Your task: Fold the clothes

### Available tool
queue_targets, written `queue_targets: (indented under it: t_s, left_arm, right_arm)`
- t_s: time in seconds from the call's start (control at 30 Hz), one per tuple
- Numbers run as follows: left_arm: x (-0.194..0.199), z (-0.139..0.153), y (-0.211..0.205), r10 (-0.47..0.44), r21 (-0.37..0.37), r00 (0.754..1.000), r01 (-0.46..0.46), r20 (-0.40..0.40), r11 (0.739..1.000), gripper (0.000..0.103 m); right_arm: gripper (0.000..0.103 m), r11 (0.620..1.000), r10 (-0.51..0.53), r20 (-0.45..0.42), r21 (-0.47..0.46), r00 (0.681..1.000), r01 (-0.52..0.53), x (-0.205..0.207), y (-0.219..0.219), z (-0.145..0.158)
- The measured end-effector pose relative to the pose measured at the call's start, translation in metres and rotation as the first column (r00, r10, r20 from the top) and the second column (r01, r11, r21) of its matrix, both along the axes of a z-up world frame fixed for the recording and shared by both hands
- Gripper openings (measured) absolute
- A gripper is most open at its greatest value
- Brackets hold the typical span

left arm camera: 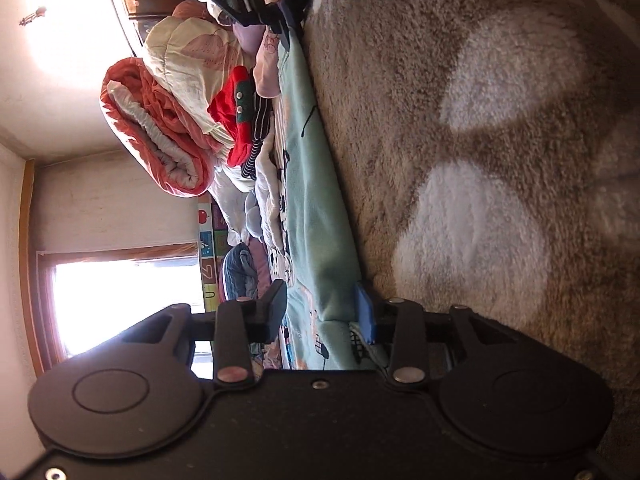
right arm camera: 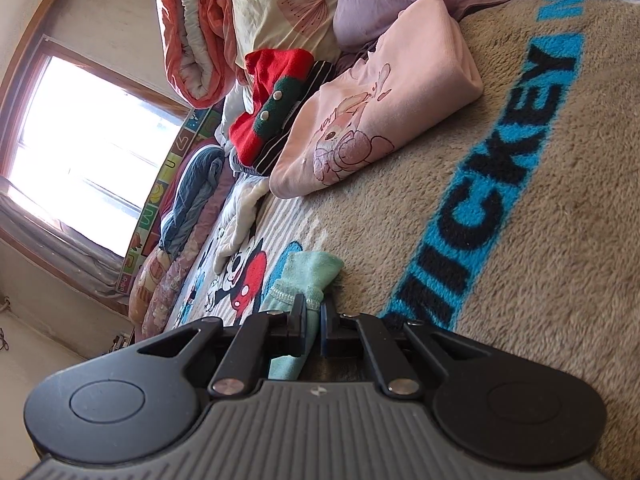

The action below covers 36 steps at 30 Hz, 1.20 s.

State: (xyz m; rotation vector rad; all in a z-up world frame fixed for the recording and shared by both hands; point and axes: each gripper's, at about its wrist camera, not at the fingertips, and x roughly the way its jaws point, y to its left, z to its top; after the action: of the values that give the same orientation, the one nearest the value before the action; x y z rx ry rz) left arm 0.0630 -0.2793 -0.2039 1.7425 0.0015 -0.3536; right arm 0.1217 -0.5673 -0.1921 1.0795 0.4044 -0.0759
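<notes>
Mint-green garment (right arm camera: pixel 308 276), hem stitched, lies on the brown blanket (right arm camera: pixel 520 260), pinched by right gripper (right arm camera: pixel 314 320); left gripper (left arm camera: pixel 320 314) gapes around its edge.

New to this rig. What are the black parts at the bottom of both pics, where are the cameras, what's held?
No robot arm here: a person holds a two-finger gripper in each hand, with a fisheye camera on each looking along the fingers. The left wrist view shows the left gripper open around the edge of a mint green garment lying on a beige fleece blanket. The right wrist view shows the right gripper shut on the same mint green cloth. Beyond it lie a folded pink sweatshirt and a pile of quilts.
</notes>
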Motion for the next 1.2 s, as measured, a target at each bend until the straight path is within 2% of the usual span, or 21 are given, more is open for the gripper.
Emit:
queue_targets:
  t_s: [0.07,0.13,0.2,0.3,0.5,0.57,0.63,0.7,0.77,0.8,0.83,0.87,0.93,0.97,1.03,1.07,1.1,1.2]
  left_arm:
    - [0.001,-0.006,-0.005,-0.032,0.093,0.999,0.030,0.018,0.995,0.035]
    - [0.002,-0.009,-0.009,-0.045,0.153,0.999,0.042,0.014,0.987,0.032]
    - [0.002,-0.009,-0.009,-0.040,0.170,0.999,0.042,-0.015,0.985,0.014]
    - [-0.007,-0.001,-0.008,-0.054,0.095,0.998,0.056,-0.024,0.994,0.005]
    - [-0.025,0.005,-0.010,-0.070,-0.038,0.995,0.067,-0.076,0.997,0.004]
    - [-0.027,0.020,-0.009,-0.042,-0.143,0.994,0.028,-0.097,0.989,0.007]
    - [-0.024,0.042,-0.003,0.014,-0.270,0.995,-0.041,-0.099,0.962,0.007]
    - [-0.011,0.062,0.005,0.095,-0.405,0.989,-0.131,-0.109,0.905,0.007]
    - [0.004,0.068,0.011,0.157,-0.481,0.980,-0.195,-0.119,0.855,0.007]
    - [0.011,0.066,0.013,0.177,-0.498,0.976,-0.219,-0.131,0.839,0.007]
    - [0.014,0.060,0.013,0.182,-0.494,0.971,-0.237,-0.158,0.837,0.007]
    - [0.015,0.051,0.012,0.175,-0.473,0.965,-0.250,-0.198,0.845,0.007]
    - [0.017,0.032,0.009,0.162,-0.428,0.947,-0.273,-0.277,0.862,0.000]
    - [0.017,0.029,0.009,0.158,-0.420,0.942,-0.277,-0.295,0.864,0.000]
    - [0.015,0.032,0.011,0.153,-0.430,0.942,-0.275,-0.298,0.860,0.000]
    - [0.015,0.037,0.012,0.152,-0.444,0.944,-0.276,-0.294,0.852,0.000]
    - [0.016,0.044,0.014,0.153,-0.466,0.945,-0.278,-0.288,0.840,0.005]
    - [0.021,0.053,0.009,0.127,-0.511,0.952,-0.260,-0.280,0.819,0.006]
  right_arm:
    - [0.005,1.000,0.001,0.000,0.001,1.000,-0.001,0.001,0.000,0.000]
    - [0.005,1.000,0.003,0.001,0.002,1.000,-0.003,0.001,0.000,0.000]
    - [0.005,1.000,0.004,0.002,0.004,1.000,-0.004,0.001,0.000,0.000]
    - [0.005,1.000,0.006,0.003,0.006,1.000,-0.006,0.002,-0.001,-0.001]
    - [0.005,1.000,0.009,0.005,0.011,1.000,-0.009,0.002,-0.001,-0.002]
    - [0.005,1.000,0.008,0.007,0.015,1.000,-0.008,0.002,-0.002,-0.002]
    - [0.005,1.000,0.008,0.009,0.016,1.000,-0.008,0.002,-0.002,-0.002]
    - [0.005,1.000,0.008,0.010,0.018,1.000,-0.008,0.002,-0.002,-0.002]
    - [0.005,1.000,0.007,0.009,0.015,1.000,-0.007,0.002,-0.001,-0.002]
    - [0.005,1.000,0.006,0.008,0.014,1.000,-0.006,0.003,-0.001,-0.001]
    - [0.005,1.000,0.006,0.007,0.012,1.000,-0.006,0.003,-0.001,-0.001]
    - [0.005,1.000,0.005,0.006,0.011,1.000,-0.005,0.003,-0.001,-0.001]
    - [0.005,1.000,0.004,0.007,0.013,1.000,-0.004,0.003,-0.001,-0.001]
    - [0.005,1.000,0.004,0.008,0.015,1.000,-0.004,0.003,-0.001,-0.001]
    - [0.005,1.000,0.004,0.010,0.016,1.000,-0.005,0.002,-0.001,-0.001]
    - [0.005,1.000,0.005,0.010,0.015,1.000,-0.005,0.002,-0.001,-0.001]
    - [0.005,1.000,0.005,0.010,0.015,1.000,-0.005,0.002,-0.001,-0.001]
    - [0.005,1.000,0.003,0.007,0.012,1.000,-0.003,0.003,-0.001,-0.001]
